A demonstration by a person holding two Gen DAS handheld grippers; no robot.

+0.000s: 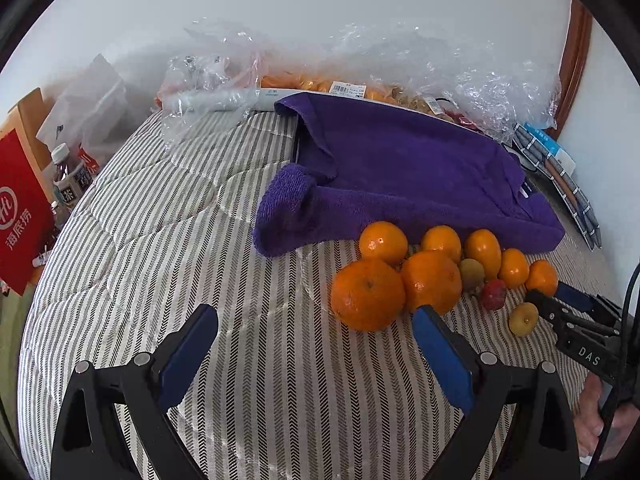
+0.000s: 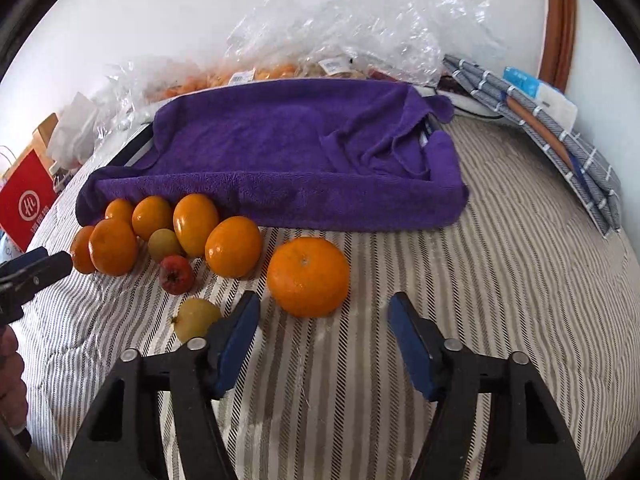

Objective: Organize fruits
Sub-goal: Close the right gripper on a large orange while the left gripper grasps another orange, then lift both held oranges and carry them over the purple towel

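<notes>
On my left, the red bag stands at the edge of the striped bed, bottles just beside it. My left claw is spread wide with nothing between its blue pads, hovering over bare striped cover; its right pad sits close in front of the two biggest oranges. The fruit cluster runs as a loose row along the front edge of the purple towel, its long axis parallel to that edge. The largest orange shows its stem dimple facing me.

From the right wrist view I see a different layout: one big orange sits apart from the row, stem dimple up, just ahead of my right claw, which is also spread and empty. A small red fruit and a yellow fruit lie near the left pad. That view also shows open striped cover to the right, up to the folded grey cloths. Crinkled plastic bags line the wall behind the towel.
</notes>
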